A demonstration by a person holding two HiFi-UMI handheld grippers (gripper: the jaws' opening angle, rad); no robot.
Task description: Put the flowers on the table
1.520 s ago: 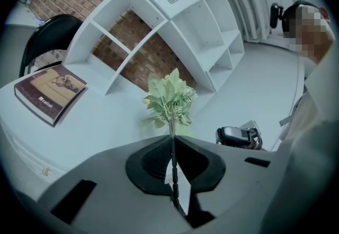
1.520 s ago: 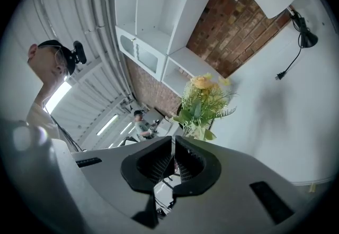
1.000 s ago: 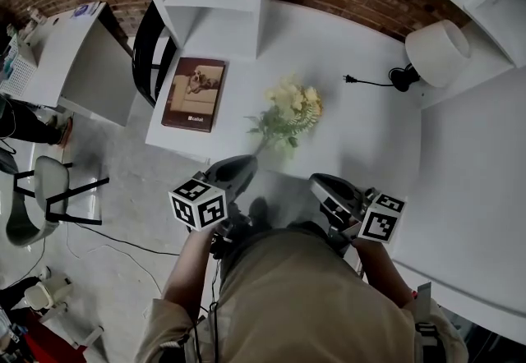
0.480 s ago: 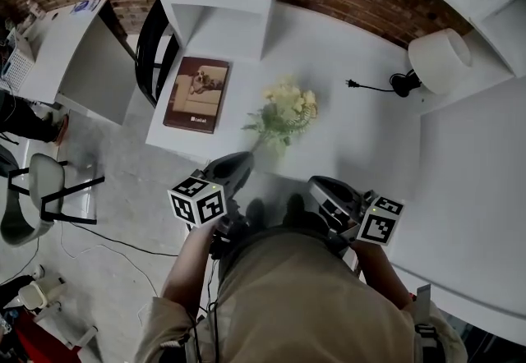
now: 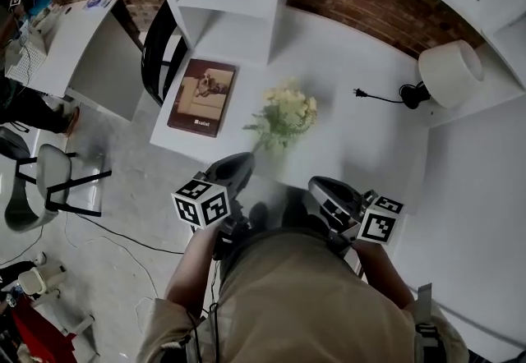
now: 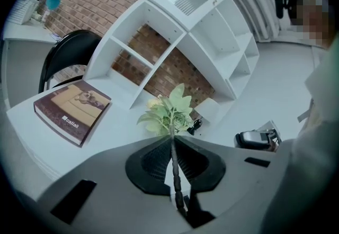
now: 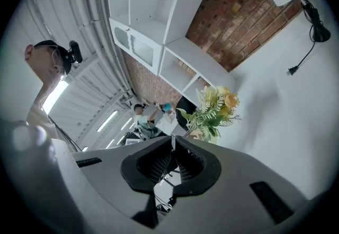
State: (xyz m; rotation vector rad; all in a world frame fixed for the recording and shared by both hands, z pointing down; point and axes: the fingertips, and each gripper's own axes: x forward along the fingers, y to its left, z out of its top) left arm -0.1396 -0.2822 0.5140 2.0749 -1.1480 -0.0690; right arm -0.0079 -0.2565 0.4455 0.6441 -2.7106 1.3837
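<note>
A: What's at the far left?

B: A brown book (image 5: 203, 96) with a picture on its cover lies flat on the left end of the white table (image 5: 362, 140), just in front of the white shelf unit (image 5: 238, 0).

A: And the left gripper (image 5: 242, 163)?

B: It sits at the table's near edge, its jaws pinched together on the stem of the flowers (image 5: 285, 115). In the left gripper view the thin dark-green stem runs straight up between the ribbed pads (image 6: 157, 160) and out past the tips.

A: What does the bunch look like?

B: Small and artificial-looking. It has pale yellow and cream blooms, one more orange-yellow, over broad light-green leaves and some wispy fern-like sprigs. The head points away from the person, over the middle of the table, to the right of the book. I can't tell whether the leaves touch the tabletop.

A: The right gripper (image 5: 322, 187)?

B: It is near the same edge, right of the bunch. Its jaws are closed tip to tip, with nothing held between them.

A: Further right?

B: A black plug and cord (image 5: 378, 96) lie on the table, leading to a lamp (image 5: 450, 74) with a white shade at the far right.
</note>
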